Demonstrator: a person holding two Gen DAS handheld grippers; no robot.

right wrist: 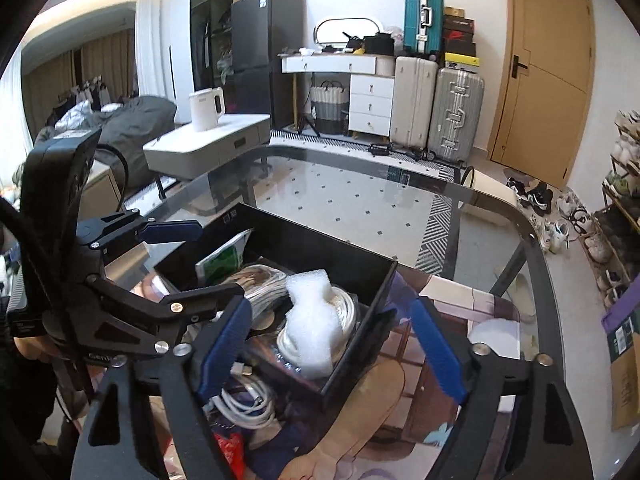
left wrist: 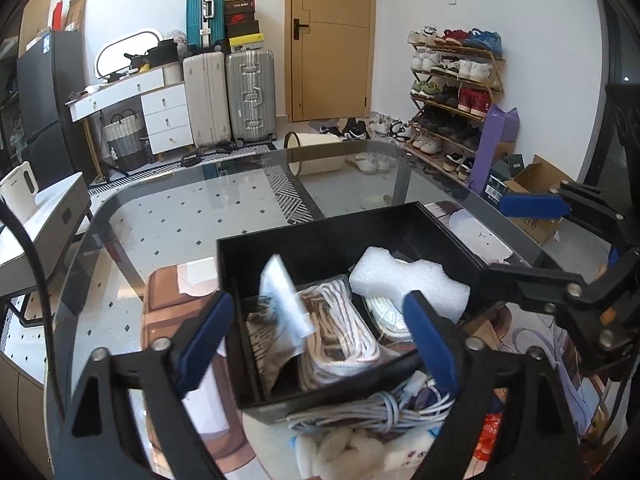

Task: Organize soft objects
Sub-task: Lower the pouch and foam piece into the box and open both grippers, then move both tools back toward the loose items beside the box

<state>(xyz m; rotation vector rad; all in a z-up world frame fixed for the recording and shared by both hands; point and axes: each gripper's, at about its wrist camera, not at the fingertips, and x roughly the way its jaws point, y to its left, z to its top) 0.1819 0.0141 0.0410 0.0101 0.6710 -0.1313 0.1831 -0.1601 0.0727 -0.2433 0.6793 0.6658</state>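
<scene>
- Nearest the left wrist camera, at 6 o'clock: fluffy cream-white plush toy (left wrist: pixel 352 450) lying on the glass worktop (left wrist: pixel 168 216), just behind it a bundle of grey-white coiled cable (left wrist: pixel 376 408) touching the front wall of the box.
- Left gripper (left wrist: pixel 320 344) spread wide with nothing between the blue pads, straddling the front of the black open-topped rectangular box (left wrist: pixel 280 256); left pad outside the box's left wall, right pad over its right half.
- Inside the box, 12 o'clock of that gripper: clear plastic bag of brown-and-white rope (left wrist: pixel 340 328) in the middle, beige folded cloth (left wrist: pixel 268 344) at 9 o'clock of it, a blurred clear plastic sleeve (left wrist: pixel 284 300) above both.
- White moulded foam block (left wrist: pixel 408 280) resting on the contents toward the box's right rear, at 1 o'clock.
- Right gripper (right wrist: pixel 332 352) likewise parted and holding nothing, left pad over the box's near corner, right pad outside the box above the printed cartoon mat (right wrist: pixel 440 300).
- From the right wrist camera: loose white charging cable (right wrist: pixel 244 404) at 7 o'clock, outside the box; foam block (right wrist: pixel 308 320) sitting on a white cord coil; green-and-white packet (right wrist: pixel 224 256) leaning against the far left wall.
- Beyond the worktop, at 11 to 12 o'clock: silver ribbed suitcase (left wrist: pixel 250 94) and wooden door (left wrist: pixel 332 36).
</scene>
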